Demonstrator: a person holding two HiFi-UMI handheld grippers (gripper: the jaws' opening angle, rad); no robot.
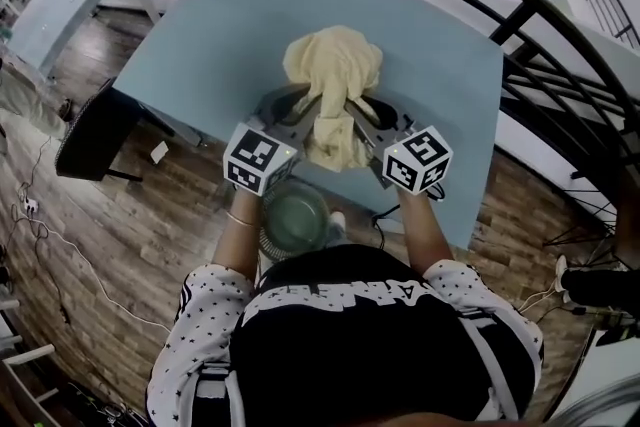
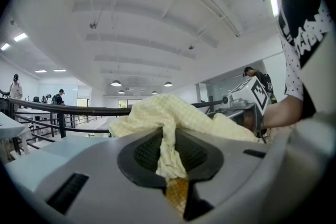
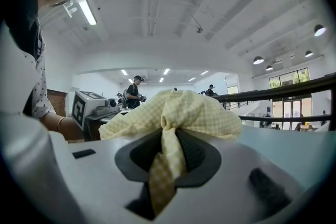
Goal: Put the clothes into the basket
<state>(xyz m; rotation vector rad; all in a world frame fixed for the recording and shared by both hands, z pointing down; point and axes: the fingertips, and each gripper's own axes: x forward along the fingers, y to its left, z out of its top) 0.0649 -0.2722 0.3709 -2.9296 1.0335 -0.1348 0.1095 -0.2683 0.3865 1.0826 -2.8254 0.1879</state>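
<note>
You've got the yellow checked cloth (image 1: 333, 65) in both tongs, so this is the carry step: pick-up done, drop not yet made. Left gripper (image 2: 169, 157) first: its jaws are nearly together, with only a fold of fabric filling the narrow gap, and the pads bite on a twisted strand that runs down between them while the rest billows up in front. It's the same on the right gripper (image 3: 168, 155), narrowed onto its own bunched strand, with a tail of the weave hanging below the pads. From the head view the two tools sit close side by side, both pointing away from you across the pale blue table (image 1: 220, 25). The cloth is gathered into a loose ball just ahead of them, and a flap droops back between the two. It looks lifted clear of the tabletop, though from this steep angle I can't be sure the far side isn't brushing the surface. Down by your feet, just off the table's near edge, there's a round greenish container (image 1: 295, 215), which I take to be the basket, although your arms cover part of its rim. So the cloth is over the near part of the table, not over the basket. Next you need to bring both hands back toward you and down together, keeping the pinch firm until the bundle hangs over that opening. Then spread both sets of jaws so neither strand snags.
</note>
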